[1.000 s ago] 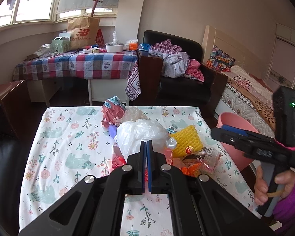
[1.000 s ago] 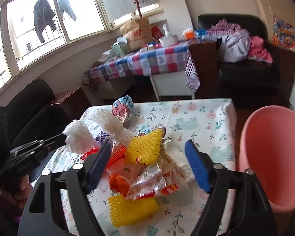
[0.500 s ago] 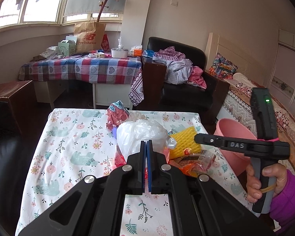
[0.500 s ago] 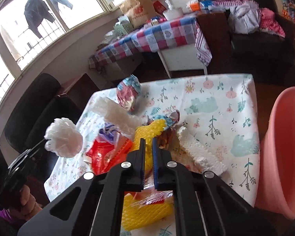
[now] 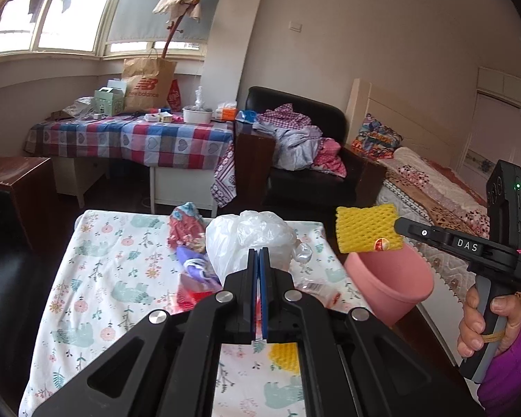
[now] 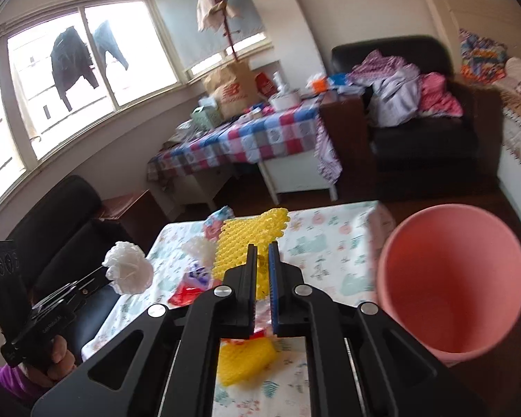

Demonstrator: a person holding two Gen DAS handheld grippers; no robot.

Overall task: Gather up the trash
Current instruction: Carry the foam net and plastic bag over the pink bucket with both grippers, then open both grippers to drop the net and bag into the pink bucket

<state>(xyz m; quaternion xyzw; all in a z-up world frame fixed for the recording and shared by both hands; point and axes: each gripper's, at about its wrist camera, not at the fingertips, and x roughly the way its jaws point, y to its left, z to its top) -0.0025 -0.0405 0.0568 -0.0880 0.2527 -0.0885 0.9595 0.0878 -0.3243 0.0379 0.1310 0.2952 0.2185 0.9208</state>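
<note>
My left gripper (image 5: 259,260) is shut on a crumpled white plastic bag (image 5: 250,239) and holds it above the floral table (image 5: 97,278); the bag also shows in the right wrist view (image 6: 128,272). My right gripper (image 6: 262,257) is shut on a yellow foam net (image 6: 246,243) and holds it in the air, left of the pink bin (image 6: 451,285). In the left wrist view the net (image 5: 366,229) hangs just above the bin's (image 5: 389,281) rim. More trash lies on the table: a second yellow net (image 6: 245,361), red wrappers (image 6: 187,292) and a purple wrapper (image 5: 191,264).
A red-and-blue snack bag (image 5: 185,222) stands at the table's far side. Beyond are a checked-cloth table (image 5: 139,139), a black armchair with clothes (image 5: 302,146) and a bed (image 5: 434,187) at the right. A black sofa (image 6: 62,215) is left of the table.
My right gripper closed on the yellow net, lifted it off the pile and carried it right toward the bin. My left gripper rose with the white bag.
</note>
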